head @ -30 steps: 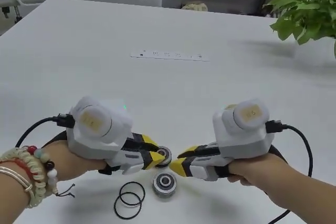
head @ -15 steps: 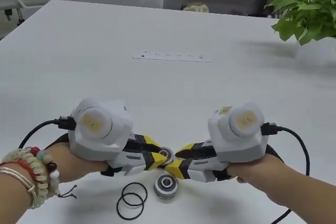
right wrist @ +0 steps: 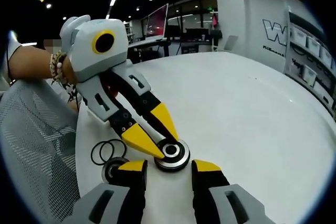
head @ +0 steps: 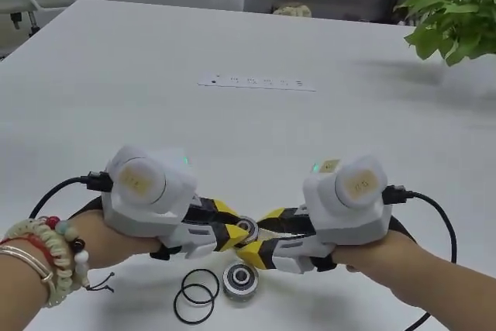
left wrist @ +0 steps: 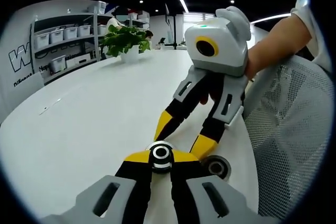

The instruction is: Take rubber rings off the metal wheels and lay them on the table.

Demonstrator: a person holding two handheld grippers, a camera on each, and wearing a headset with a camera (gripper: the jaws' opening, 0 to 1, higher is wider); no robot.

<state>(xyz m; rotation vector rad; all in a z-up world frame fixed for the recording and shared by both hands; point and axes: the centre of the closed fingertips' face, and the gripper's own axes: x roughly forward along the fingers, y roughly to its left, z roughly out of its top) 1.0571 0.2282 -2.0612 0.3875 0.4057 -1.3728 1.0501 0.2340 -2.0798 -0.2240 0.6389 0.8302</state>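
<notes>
**Ring removal: one claw is gripping a wheel, the other is standing ready**

The step in hand is looking like the stripping of a rubber ring from a held wheel. The left claw (left wrist: 161,159) is gripping a metal wheel (left wrist: 161,152) by its rim, with its two yellow tips pressing on opposite sides. The wheel's face is turning toward the right claw (right wrist: 169,167).

The right claw is standing open with its jaws moderately apart, and the wheel is sitting just ahead of the gap. In the left gripper view its tips are flanking the wheel. I cannot tell whether either tip is touching the rim.

On the near side of the claws, a second wheel (head: 238,278) is lying flat on the white surface (head: 232,129). Just left of it, two loose rubber rings (head: 194,294) are lying overlapped, so part of the task is appearing done. In the right gripper view a dark band is showing around the held wheel's face. It may be a ring waiting to come off, but it is too small to be sure.

As I judge it, the next move is calling for the right claw to pinch that dark band alone, not the metal. It should then draw the band off along the wheel's axis while the left claw is holding firm. The freed ring belongs on the near left, beside the other two.
</notes>
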